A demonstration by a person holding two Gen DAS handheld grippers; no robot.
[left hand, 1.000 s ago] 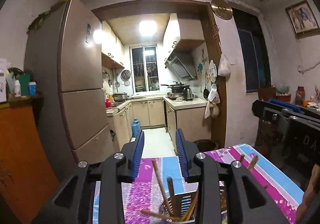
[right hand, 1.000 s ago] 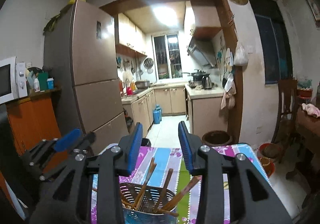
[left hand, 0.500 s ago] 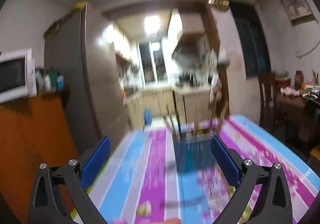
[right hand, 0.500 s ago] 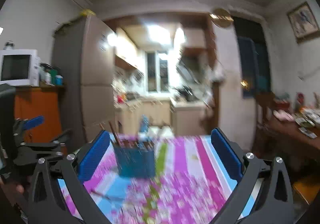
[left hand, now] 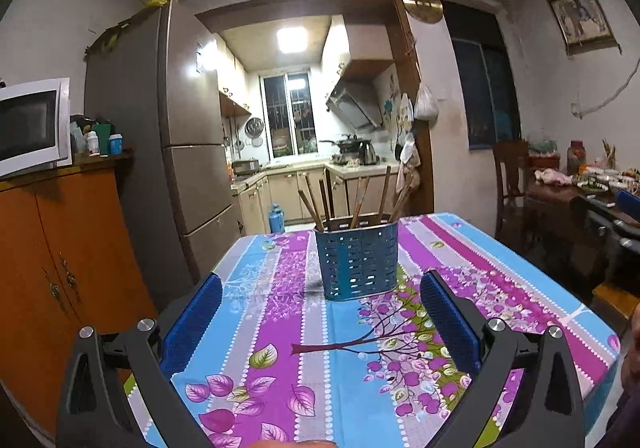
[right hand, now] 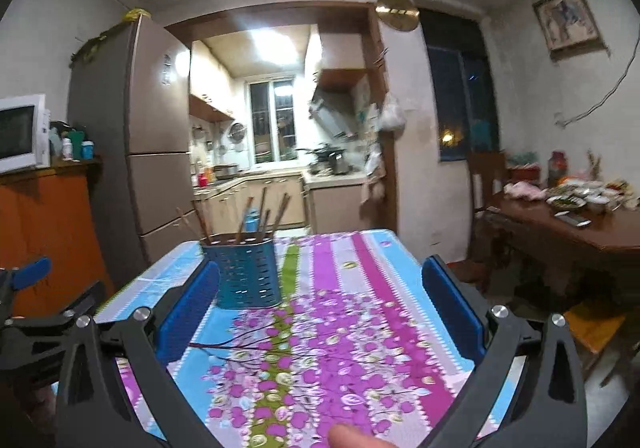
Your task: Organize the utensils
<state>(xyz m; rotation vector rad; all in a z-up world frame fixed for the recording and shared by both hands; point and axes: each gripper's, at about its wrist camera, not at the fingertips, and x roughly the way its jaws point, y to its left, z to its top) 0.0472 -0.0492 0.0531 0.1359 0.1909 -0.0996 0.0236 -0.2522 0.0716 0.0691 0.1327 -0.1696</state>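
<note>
Left wrist view: left gripper spread wide above the flowered tablecloth, holding nothing
Blue perforated utensil holder stands upright on the cloth ahead of its fingers, well apart from them, with wooden chopsticks leaning inside. From the right wrist, the right gripper is equally wide and empty; the holder sits just beyond its left fingertip, not touching
</note>
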